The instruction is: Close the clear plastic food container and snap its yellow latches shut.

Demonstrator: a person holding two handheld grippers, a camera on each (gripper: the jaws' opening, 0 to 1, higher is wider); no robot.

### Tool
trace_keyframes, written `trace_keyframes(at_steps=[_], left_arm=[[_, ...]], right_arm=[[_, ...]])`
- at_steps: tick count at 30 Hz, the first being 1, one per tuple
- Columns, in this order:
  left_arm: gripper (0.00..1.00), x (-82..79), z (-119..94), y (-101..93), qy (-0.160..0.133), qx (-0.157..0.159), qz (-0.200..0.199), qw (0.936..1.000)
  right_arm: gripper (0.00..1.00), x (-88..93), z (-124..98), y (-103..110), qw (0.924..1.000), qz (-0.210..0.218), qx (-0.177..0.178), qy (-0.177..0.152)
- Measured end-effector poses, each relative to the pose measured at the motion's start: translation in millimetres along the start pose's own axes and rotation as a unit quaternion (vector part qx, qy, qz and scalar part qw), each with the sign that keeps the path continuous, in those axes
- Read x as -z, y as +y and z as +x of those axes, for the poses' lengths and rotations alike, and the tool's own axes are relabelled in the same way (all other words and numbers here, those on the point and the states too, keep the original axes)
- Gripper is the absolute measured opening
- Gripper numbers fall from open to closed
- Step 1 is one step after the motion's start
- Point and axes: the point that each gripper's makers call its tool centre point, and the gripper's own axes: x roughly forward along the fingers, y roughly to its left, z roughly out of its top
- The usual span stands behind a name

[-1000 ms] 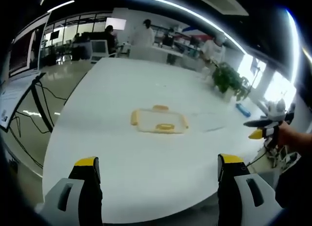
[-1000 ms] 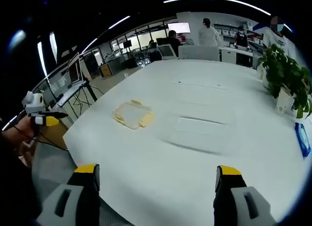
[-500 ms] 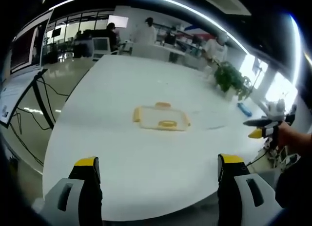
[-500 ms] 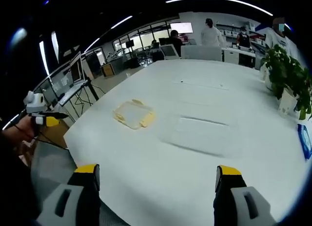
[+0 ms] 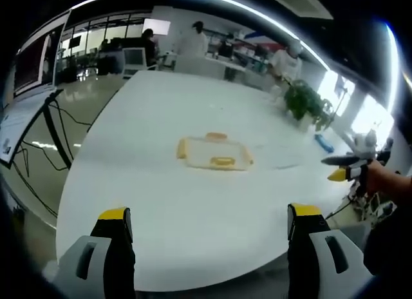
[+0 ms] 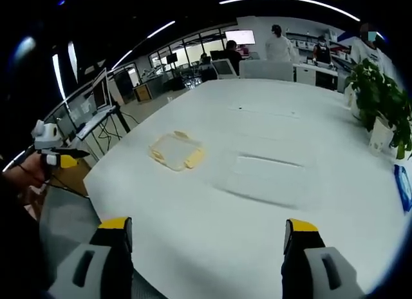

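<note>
Approaching: left gripper (image 5: 205, 238) and right gripper (image 6: 205, 244), jaws apart, empty, well short of the yellow-latched lid (image 5: 214, 154) mid-table (image 5: 193, 215); clear container base (image 6: 269, 179) just beside it. Advice: grip lid by its edge, align squarely over base.

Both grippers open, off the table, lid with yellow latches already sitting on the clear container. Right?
Not quite. In the right gripper view the lid lies flat on the white table beside the clear container, apart from it, not on it. The rest holds: left gripper and right gripper are both open and off the table.
</note>
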Motion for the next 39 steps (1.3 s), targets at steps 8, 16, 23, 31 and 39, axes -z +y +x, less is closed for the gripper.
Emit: trace_keyframes(at_steps=[8, 16, 23, 31, 39], left_arm=[[0.99, 6.2, 1.8, 4.8, 0.007, -0.003, -0.007, 0.9999], [0.99, 6.5, 11.5, 6.7, 0.017, 0.002, 0.006, 0.9998], [0.98, 12.5, 24.7, 5.2, 0.037, 0.021, 0.017, 0.9989], [0.90, 17.2, 28.4, 13.0, 0.047, 0.021, 0.033, 0.9981], [0.96, 12.2, 38.7, 18.3, 0.061, 0.026, 0.058, 0.9961]], right_arm=[[0.98, -1.5, 4.6, 3.0, 0.9999, -0.006, -0.007, 0.004], [0.96, -1.8, 10.0, 7.6, 0.9996, -0.018, -0.017, 0.013], [0.96, -6.0, 17.2, 11.3, 0.9990, -0.033, -0.022, 0.022], [0.93, -19.8, 29.3, 23.3, 0.9979, -0.055, -0.031, 0.017], [0.89, -19.0, 52.4, 46.1, 0.9942, -0.080, -0.062, 0.038]])
